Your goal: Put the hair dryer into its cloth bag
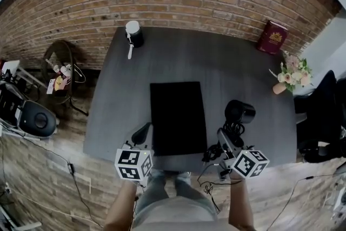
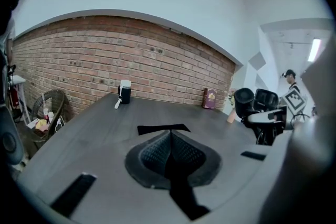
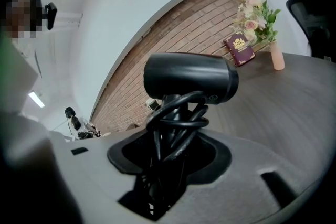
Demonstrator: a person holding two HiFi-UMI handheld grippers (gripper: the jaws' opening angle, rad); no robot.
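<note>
no text, brand or number can be read in any view. the dark red book (image 1: 272, 37) at the upper right of the head view carries a gold emblem on its cover (too small to make out any letters). the square markers (image 1: 133, 164) at the bottom of that view show only black-and-white block patterns, no characters. a small yellow item (image 1: 58, 84) at the left edge is too small to read.
</note>
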